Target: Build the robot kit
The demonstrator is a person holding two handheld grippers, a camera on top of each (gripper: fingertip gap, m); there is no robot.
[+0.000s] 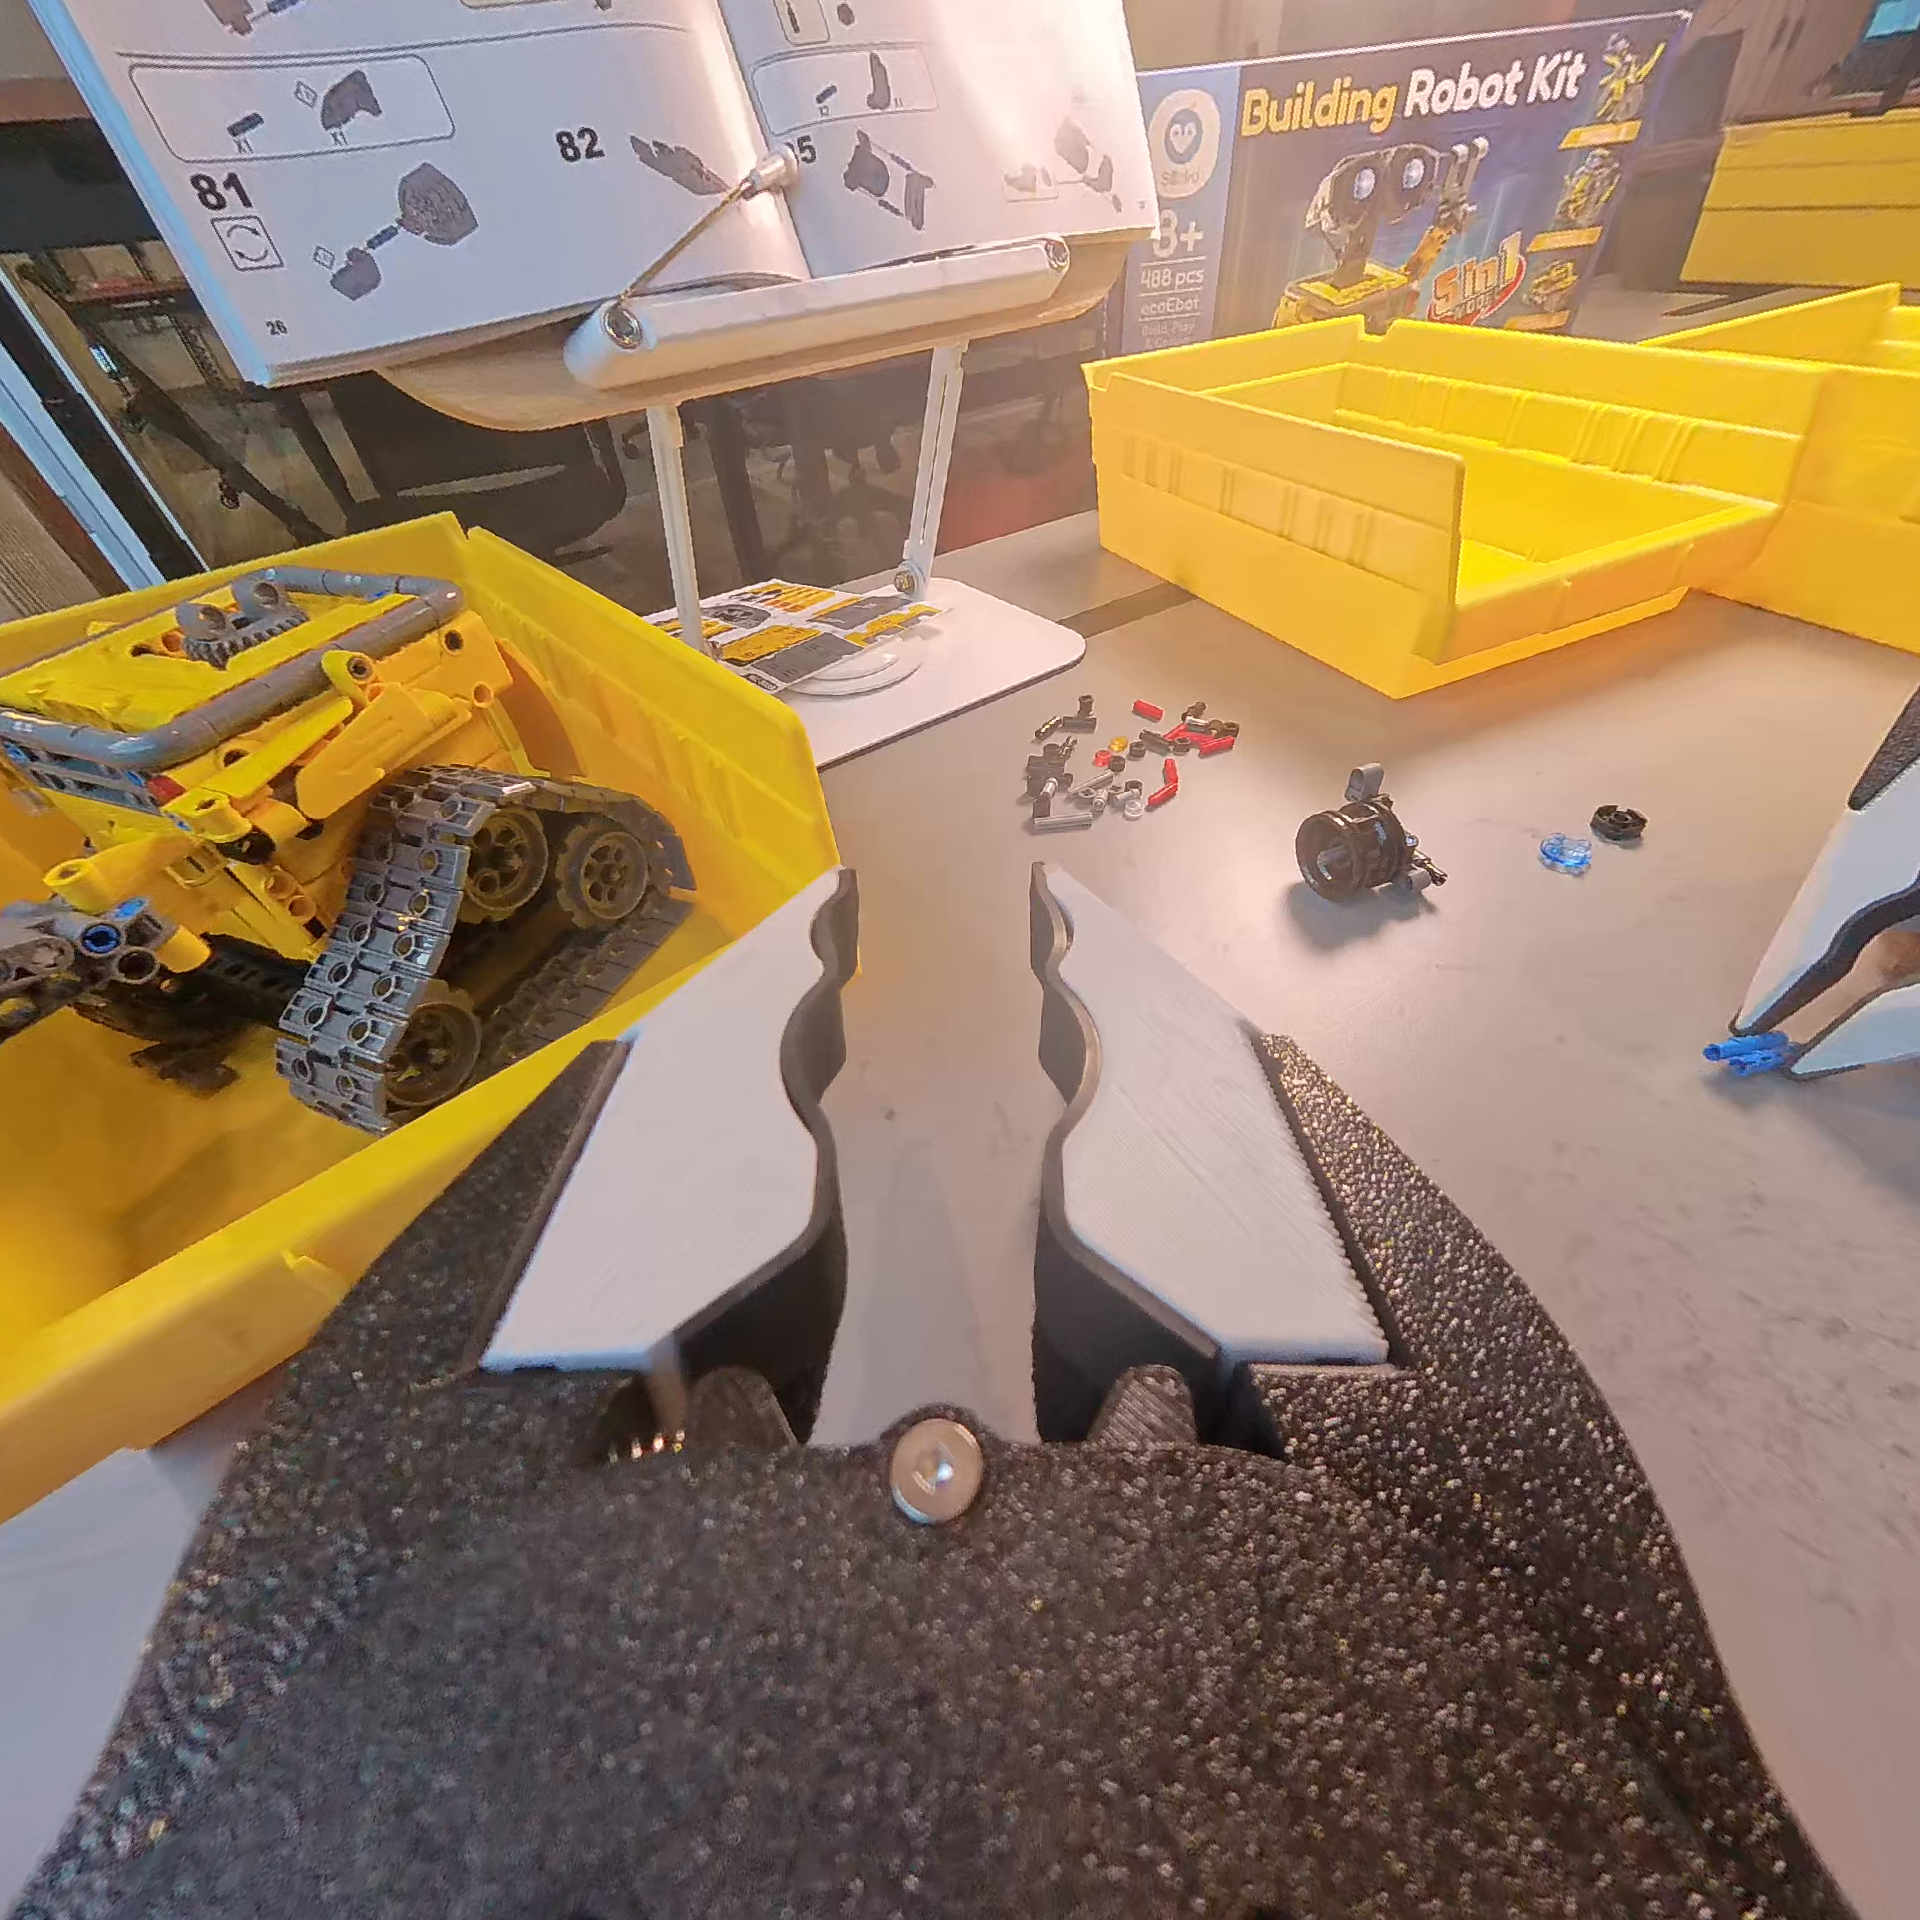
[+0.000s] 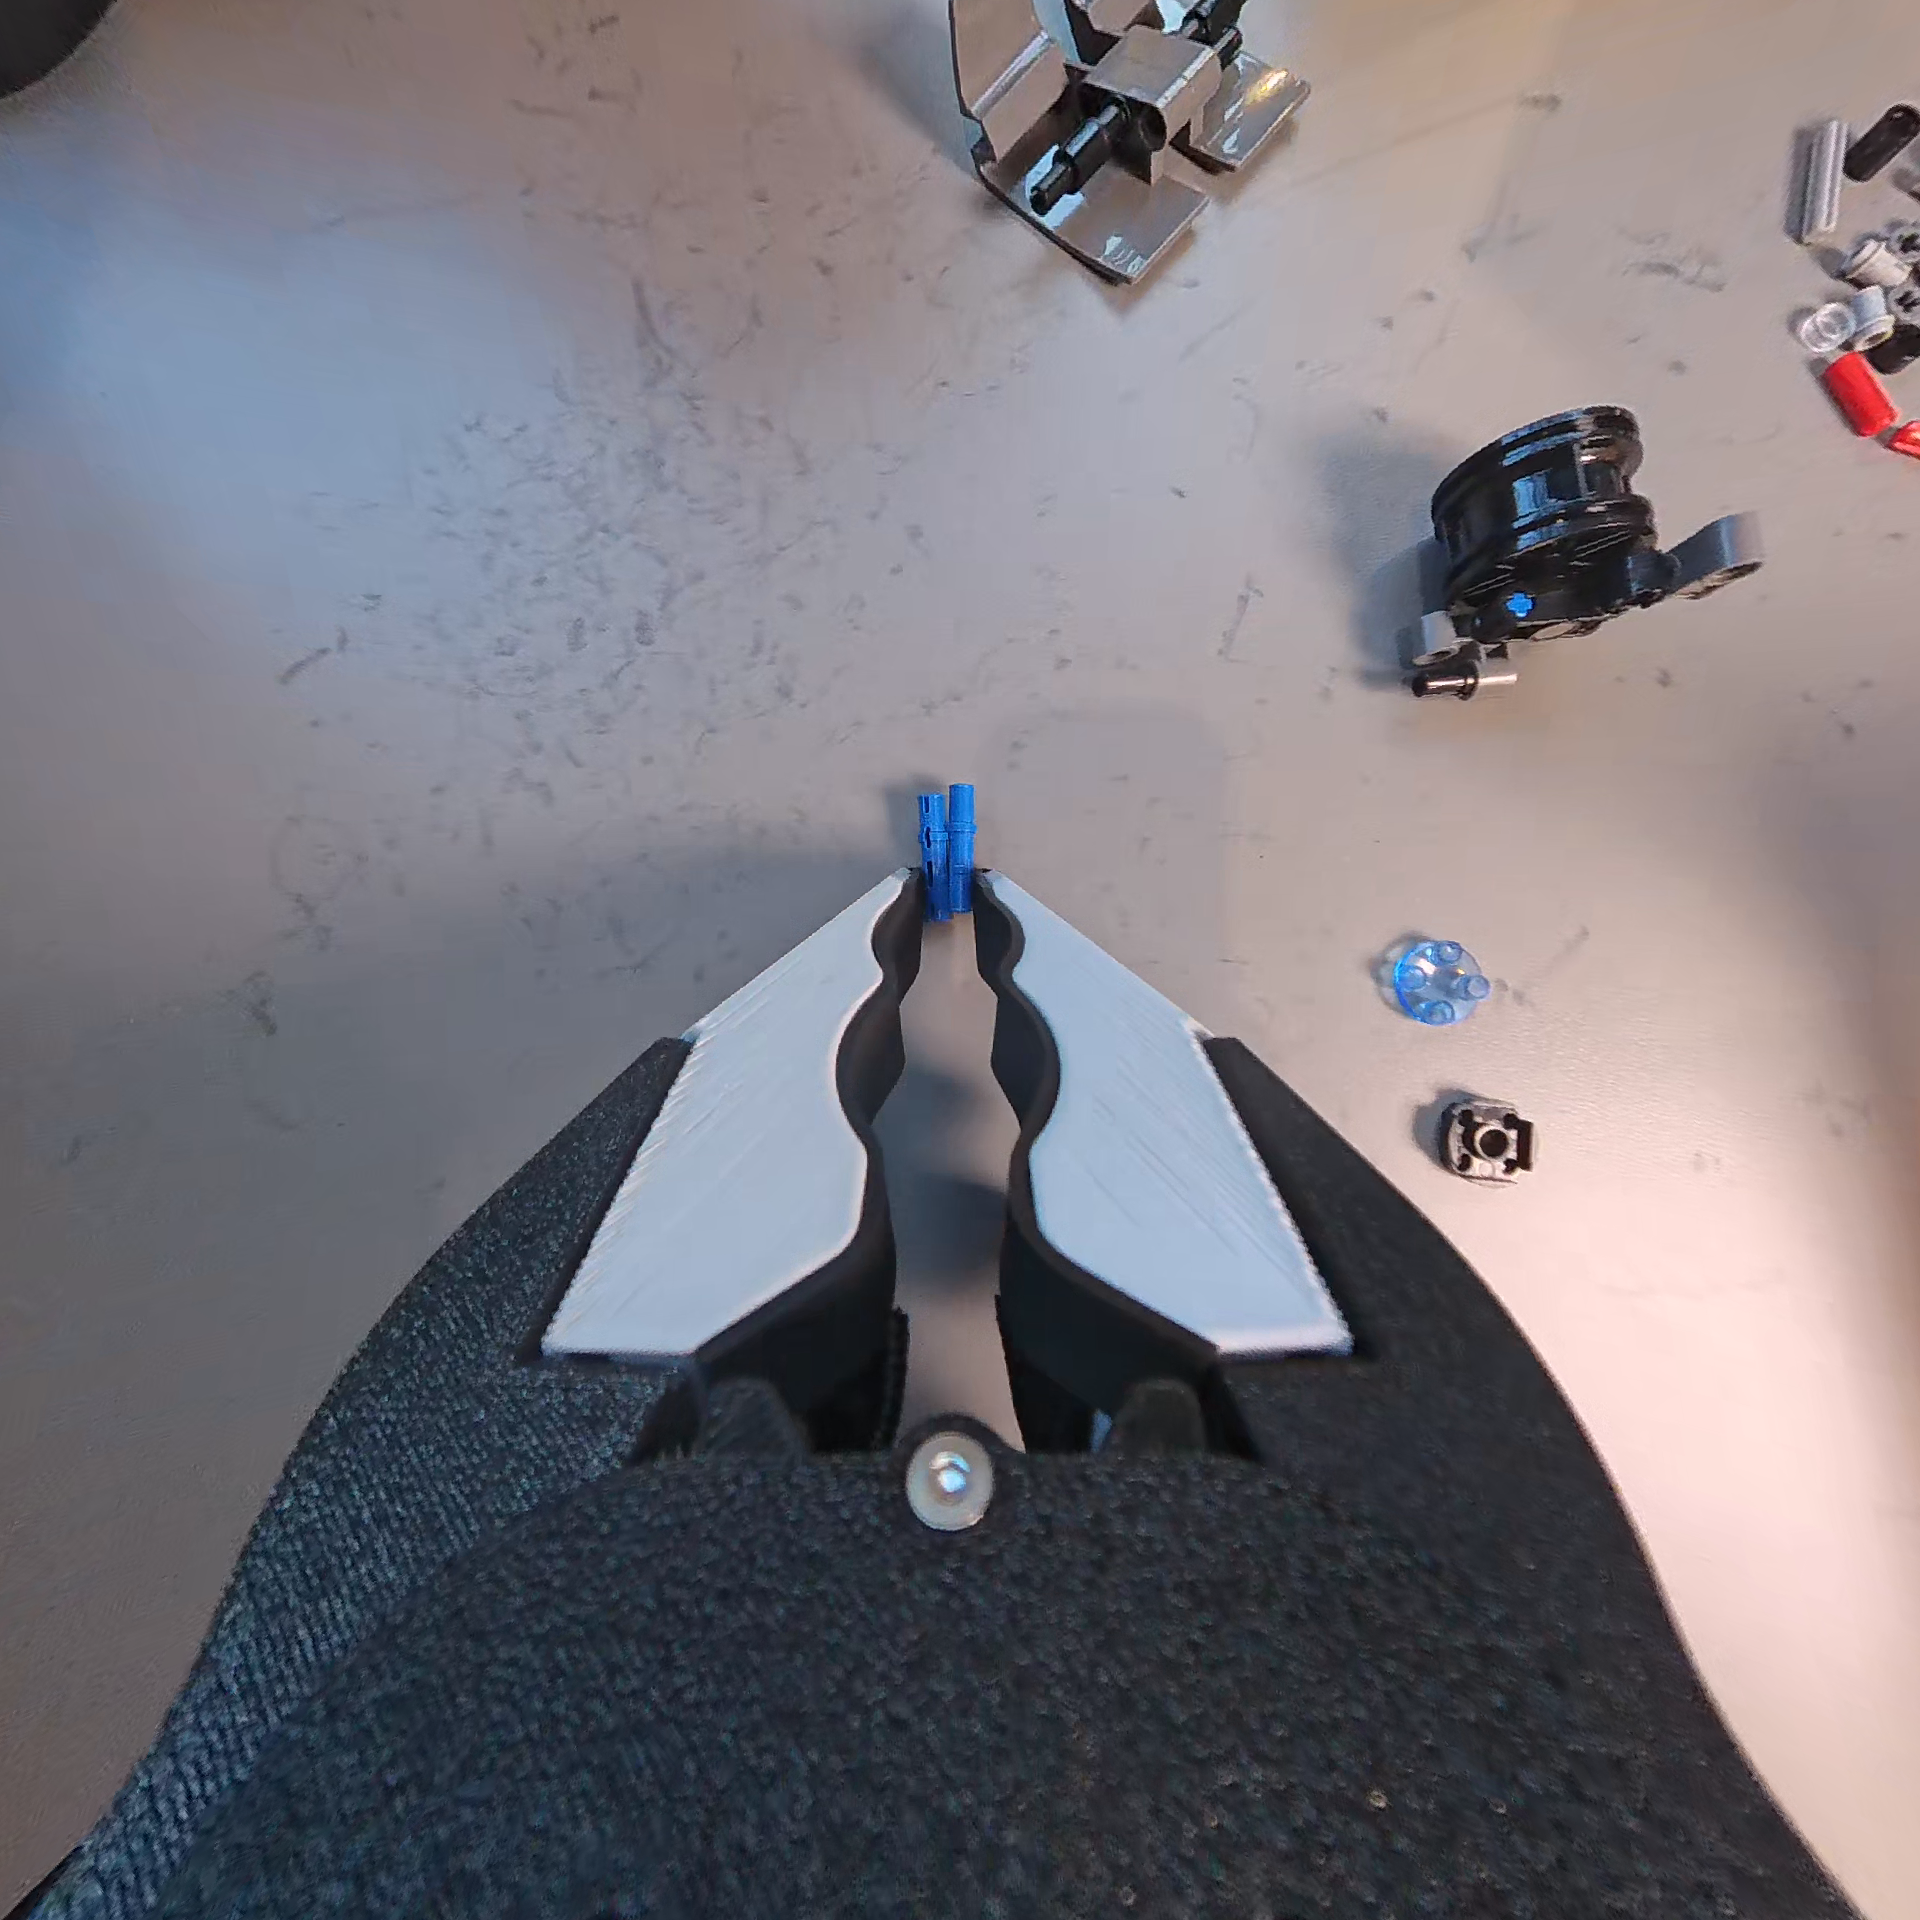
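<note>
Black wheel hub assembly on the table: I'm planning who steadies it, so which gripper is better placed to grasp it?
Probably the left gripper: it is open and empty, with the black wheel hub assembly just ahead to its right. The right gripper is shut on blue pins.

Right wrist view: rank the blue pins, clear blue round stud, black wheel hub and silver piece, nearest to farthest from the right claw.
1. Blue pins, pinched in the right claw.
2. Clear blue round stud, right.
3. Black wheel hub, farther right, ahead.
4. Silver piece, top, farthest.
</note>
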